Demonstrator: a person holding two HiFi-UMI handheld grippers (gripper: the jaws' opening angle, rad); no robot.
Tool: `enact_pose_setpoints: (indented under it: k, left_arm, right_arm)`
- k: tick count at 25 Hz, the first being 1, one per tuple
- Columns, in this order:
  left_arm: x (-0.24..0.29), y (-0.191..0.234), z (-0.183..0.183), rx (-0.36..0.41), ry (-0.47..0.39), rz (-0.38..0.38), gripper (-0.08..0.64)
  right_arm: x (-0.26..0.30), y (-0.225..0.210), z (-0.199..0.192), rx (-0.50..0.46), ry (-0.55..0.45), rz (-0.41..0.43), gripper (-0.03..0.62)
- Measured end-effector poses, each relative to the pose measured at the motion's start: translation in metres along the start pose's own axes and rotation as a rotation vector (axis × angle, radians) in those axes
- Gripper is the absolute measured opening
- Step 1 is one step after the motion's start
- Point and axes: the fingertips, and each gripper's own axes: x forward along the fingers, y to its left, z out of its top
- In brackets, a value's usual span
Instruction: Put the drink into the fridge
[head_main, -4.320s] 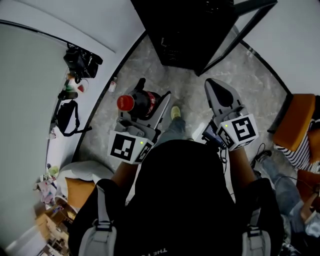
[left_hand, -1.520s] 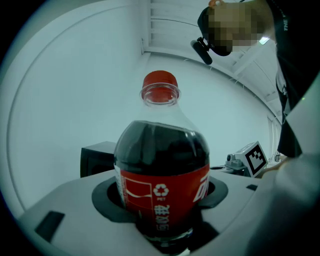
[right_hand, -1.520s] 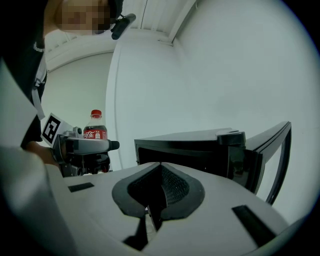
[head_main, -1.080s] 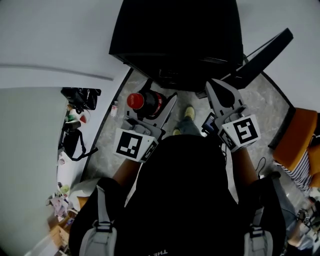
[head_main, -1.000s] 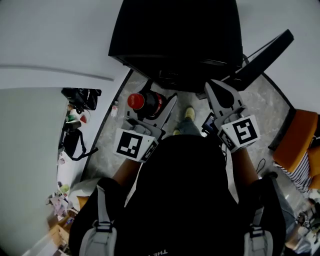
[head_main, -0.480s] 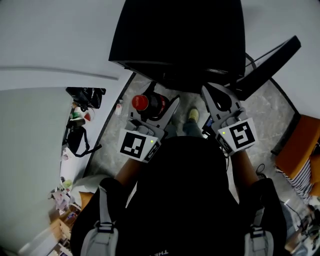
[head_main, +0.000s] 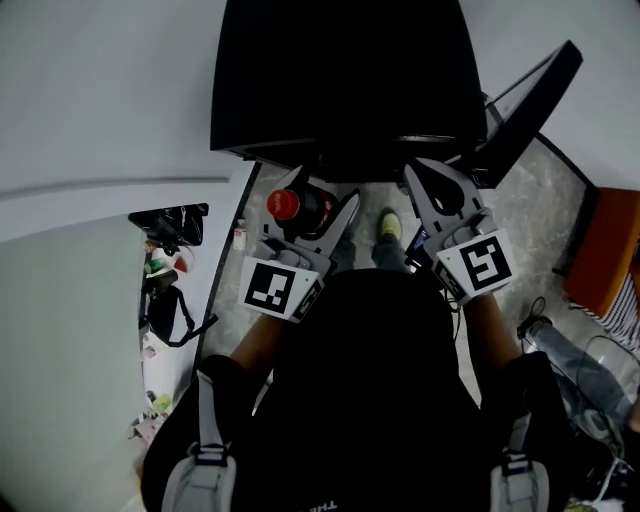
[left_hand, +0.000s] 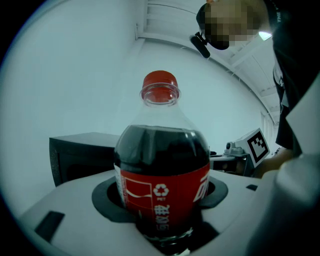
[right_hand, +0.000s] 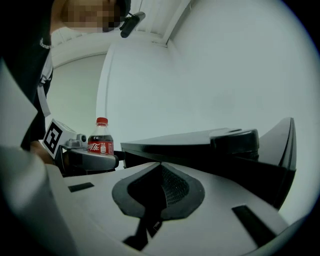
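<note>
Evidently the carrying step is in hand. The left gripper (head_main: 316, 200) is clamped on the drink, a cola bottle (left_hand: 162, 165). Its jaws press the lower body from either side, so the bottle stands upright between them with the red cap (left_hand: 160, 82) well above them. Just ahead of its tips is the black fridge (head_main: 340, 80). The fridge door (head_main: 525, 100) stands open beyond the right gripper (head_main: 422, 175), on its outer side; that gripper's jaws are pressed together on nothing. The bottle looks not yet inside. The next move probably calls for carrying it forward into the opening, kept upright, and spreading the jaws only once it rests on something; the interior is too dark to pick a shelf. The red label (left_hand: 165, 192) carries the Coca-Cola name in white Chinese script and a recycling triangle with "PET" beneath; the sideways characters below are too cropped to read.
</note>
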Motion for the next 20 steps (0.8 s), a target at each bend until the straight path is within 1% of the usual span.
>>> enact_pose_setpoints:
  k: [2, 4, 6, 9, 11, 13, 17, 20]
  left_arm:
    - [0.003, 0.003, -0.004, 0.006, 0.009, -0.035, 0.308]
    - [0.007, 0.004, -0.007, 0.016, 0.011, -0.075, 0.308]
    - [0.008, 0.008, -0.013, 0.025, 0.019, -0.109, 0.308]
    - [0.006, 0.016, -0.025, 0.032, 0.047, -0.145, 0.308]
    - [0.006, 0.019, -0.037, 0.040, 0.066, -0.178, 0.308]
    - [0.010, 0.020, -0.046, 0.037, 0.064, -0.211, 0.308]
    - [0.024, 0.028, -0.078, 0.039, 0.098, -0.239, 0.308]
    - [0.032, 0.032, -0.100, 0.046, 0.114, -0.266, 0.308]
  right_arm:
    - [0.001, -0.001, -0.003, -0.010, 0.015, -0.034, 0.012]
    - [0.003, -0.003, 0.003, -0.013, -0.009, -0.077, 0.012]
    - [0.004, -0.001, 0.003, -0.013, -0.008, -0.113, 0.012]
    - [0.008, 0.007, 0.003, -0.010, -0.024, -0.168, 0.012]
    - [0.010, 0.014, -0.004, -0.001, -0.014, -0.198, 0.012]
    - [0.013, 0.019, -0.014, 0.010, -0.005, -0.218, 0.012]
    - [0.021, 0.030, -0.040, 0.056, 0.022, -0.215, 0.012]
    - [0.022, 0.030, -0.050, 0.038, 0.004, -0.273, 0.012]
